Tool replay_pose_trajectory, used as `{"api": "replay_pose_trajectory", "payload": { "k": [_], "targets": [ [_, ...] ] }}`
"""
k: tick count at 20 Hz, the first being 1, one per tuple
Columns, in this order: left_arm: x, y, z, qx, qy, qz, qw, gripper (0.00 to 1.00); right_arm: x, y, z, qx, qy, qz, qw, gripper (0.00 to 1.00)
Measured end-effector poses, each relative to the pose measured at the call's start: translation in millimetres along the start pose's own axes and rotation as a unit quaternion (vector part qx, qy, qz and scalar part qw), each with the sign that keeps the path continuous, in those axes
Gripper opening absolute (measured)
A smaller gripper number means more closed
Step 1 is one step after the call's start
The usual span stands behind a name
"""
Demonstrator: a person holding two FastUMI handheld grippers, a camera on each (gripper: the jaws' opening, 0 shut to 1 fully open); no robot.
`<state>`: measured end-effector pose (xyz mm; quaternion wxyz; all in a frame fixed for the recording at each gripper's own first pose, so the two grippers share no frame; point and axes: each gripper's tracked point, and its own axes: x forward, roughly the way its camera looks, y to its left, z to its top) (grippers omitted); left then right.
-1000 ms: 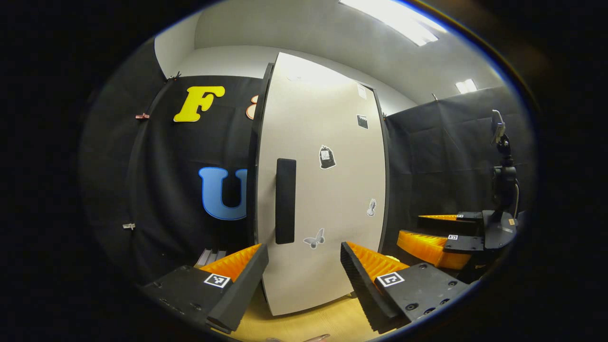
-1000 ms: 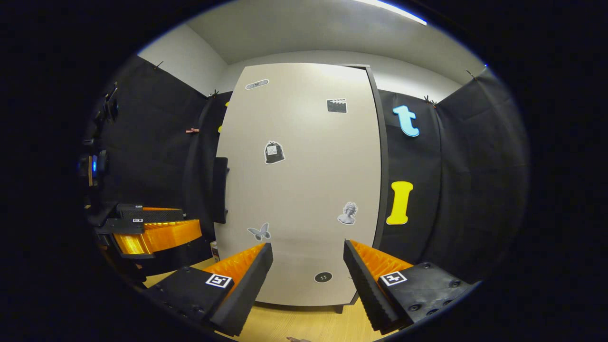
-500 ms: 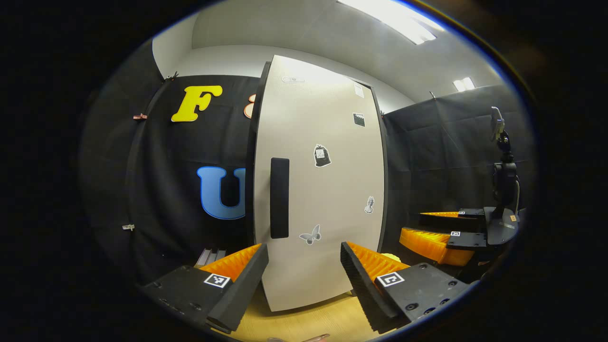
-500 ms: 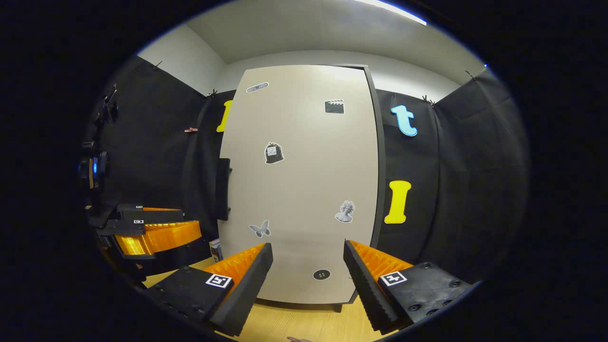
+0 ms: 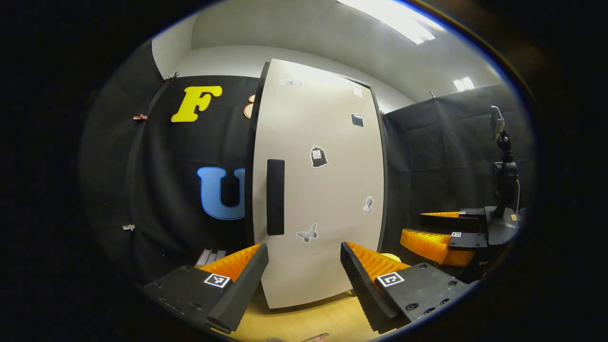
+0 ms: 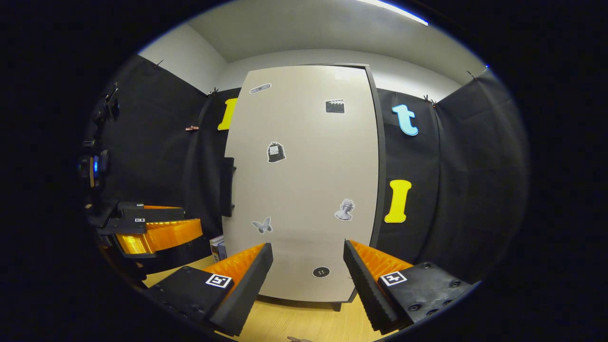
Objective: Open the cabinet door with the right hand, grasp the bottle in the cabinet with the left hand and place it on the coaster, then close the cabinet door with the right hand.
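I hold both hand-held grippers, left (image 5: 304, 275) and right (image 6: 308, 275), jaws apart before the shut cabinet door (image 6: 304, 190), its handle (image 5: 275, 197) ahead-left of the left one; bottle and coaster unseen.

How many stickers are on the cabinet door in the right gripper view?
6 on the cabinet door: top-left oblong, clapperboard, bag, bust, butterfly, button. More may hide behind the right gripper.

light: bright ceiling panels (image 5: 389, 21) | glare: cabinet door (image 5: 323, 190) top | edges: fisheye-bent, dim | focus: sharp
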<state>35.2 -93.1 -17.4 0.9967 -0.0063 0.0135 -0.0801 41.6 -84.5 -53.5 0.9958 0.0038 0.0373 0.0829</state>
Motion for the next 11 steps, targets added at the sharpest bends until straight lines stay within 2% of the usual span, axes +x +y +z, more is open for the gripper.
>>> {"api": "replay_pose_trajectory", "payload": {
  "k": [11],
  "targets": [
    [1.5, -2.7, -1.7, 0.004, 0.002, -0.004, 1.000, 0.96, 1.4, -3.1, -1.1, -0.003, 0.002, -0.004, 1.000, 0.97]
  ]
}}
